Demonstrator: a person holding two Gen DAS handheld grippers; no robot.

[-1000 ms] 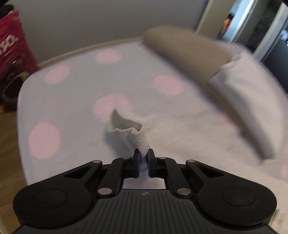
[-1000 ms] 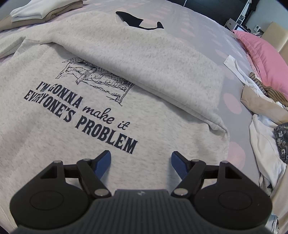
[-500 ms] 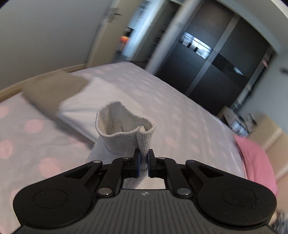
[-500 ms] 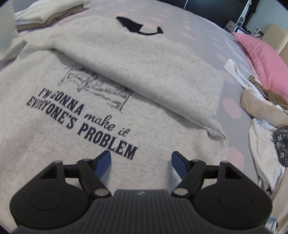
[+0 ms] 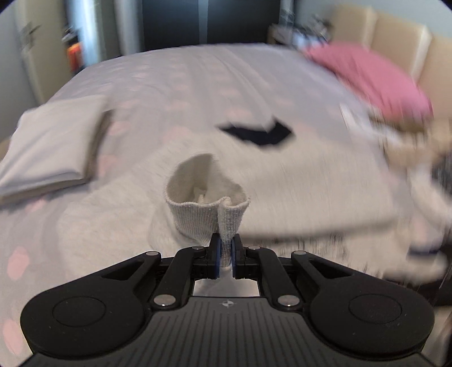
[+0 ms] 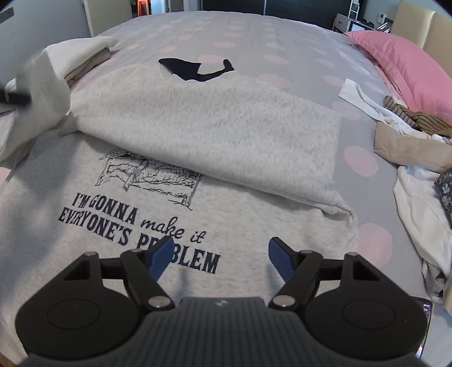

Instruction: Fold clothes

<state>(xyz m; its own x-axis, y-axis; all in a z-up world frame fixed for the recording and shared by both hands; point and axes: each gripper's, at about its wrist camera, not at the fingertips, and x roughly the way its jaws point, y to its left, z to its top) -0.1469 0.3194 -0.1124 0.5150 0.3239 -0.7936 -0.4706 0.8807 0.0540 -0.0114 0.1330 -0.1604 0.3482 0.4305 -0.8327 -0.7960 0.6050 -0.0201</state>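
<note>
Your left claw (image 5: 224,255) is clamped on the ribbed grey sleeve cuff (image 5: 209,214); lay it across the grey printed sweatshirt (image 6: 197,220), centre frame. Your right claw (image 6: 219,255) hangs apart, empty.

Home bedroom. A wide bed (image 6: 282,34) fills both views, its pale lilac sheet dotted with pink spots. Pink pillow (image 6: 404,56) lies against a cream padded headboard (image 6: 423,25) at the far right. Dark wardrobe fronts (image 6: 234,5) run along the far wall, with a small bedside unit (image 6: 350,24) in the corner (its contents too small to tell). Laundry is spread about: a grey printed sweatshirt (image 6: 226,135), a folded stack (image 6: 84,56) at the left, a loose heap of clothes (image 6: 418,158) at the right.
</note>
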